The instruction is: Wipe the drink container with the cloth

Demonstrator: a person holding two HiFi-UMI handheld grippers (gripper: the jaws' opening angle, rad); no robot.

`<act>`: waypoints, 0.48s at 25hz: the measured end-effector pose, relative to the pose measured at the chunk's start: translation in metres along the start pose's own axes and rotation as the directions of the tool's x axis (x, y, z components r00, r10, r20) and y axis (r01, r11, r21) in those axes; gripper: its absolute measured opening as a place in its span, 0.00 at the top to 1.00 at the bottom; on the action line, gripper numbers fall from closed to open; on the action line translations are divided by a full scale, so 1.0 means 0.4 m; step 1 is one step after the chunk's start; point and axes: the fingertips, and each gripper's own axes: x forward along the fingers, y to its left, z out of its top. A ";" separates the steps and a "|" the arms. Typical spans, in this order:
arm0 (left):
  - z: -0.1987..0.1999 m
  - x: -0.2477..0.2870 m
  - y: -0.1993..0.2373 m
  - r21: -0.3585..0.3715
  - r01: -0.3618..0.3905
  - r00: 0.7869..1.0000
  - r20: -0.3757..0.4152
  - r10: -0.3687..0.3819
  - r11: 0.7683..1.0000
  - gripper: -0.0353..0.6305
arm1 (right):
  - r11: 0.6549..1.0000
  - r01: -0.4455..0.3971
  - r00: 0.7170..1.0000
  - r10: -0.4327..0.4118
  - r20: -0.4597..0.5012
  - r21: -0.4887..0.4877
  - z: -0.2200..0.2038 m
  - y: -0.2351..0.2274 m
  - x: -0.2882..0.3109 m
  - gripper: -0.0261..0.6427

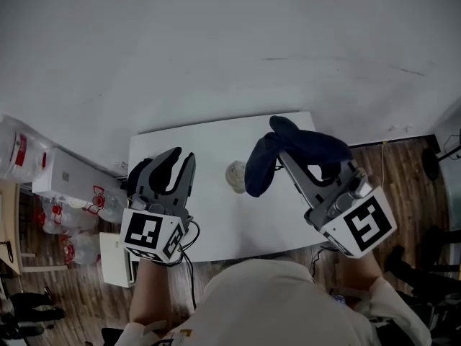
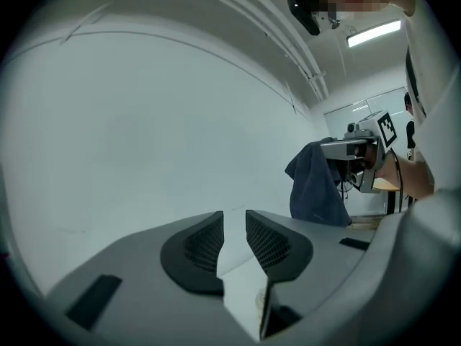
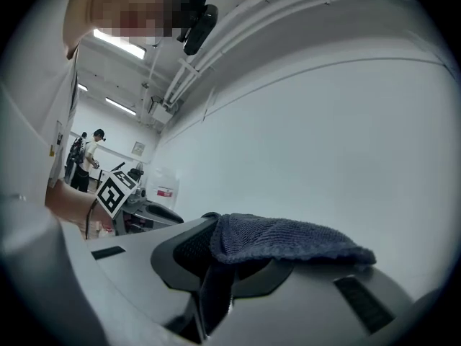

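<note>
Cloth in my R gripper (image 3: pixel 220 240), L gripper (image 1: pixel 175 157) empty, both pointing at the wall (image 1: pixel 230 42).
R jaws clenched on the cloth (image 1: pixel 261 166): one fold pinched btwn them, the rest draped over the tips & hanging toward my L side. L jaws nearly together, thin gap, nothing in it. Container (image 1: pixel 235 176) sits on the table (image 1: pixel 216 222) btwn the two grippers, just beside the hanging cloth end.

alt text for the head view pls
Seen from above, the right gripper holds a dark blue cloth in its jaws over a white table. The left gripper hovers beside it, jaws slightly apart and empty; a small pale round object sits on the table between them.
</note>
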 end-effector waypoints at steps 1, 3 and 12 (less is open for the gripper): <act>0.023 -0.016 0.002 0.007 -0.014 1.000 0.013 0.014 1.000 0.79 | 1.000 0.007 1.000 -0.007 0.005 -0.006 0.013 0.003 -0.007 0.85; 0.072 -0.051 -0.001 0.020 -0.039 0.998 0.045 0.038 0.999 0.84 | 1.000 0.019 1.000 -0.019 0.004 -0.017 0.036 0.011 -0.028 0.85; 0.115 -0.129 -0.027 0.035 -0.060 0.996 0.067 0.057 0.998 0.89 | 0.999 0.041 0.999 -0.041 0.029 0.004 0.086 0.040 -0.084 0.85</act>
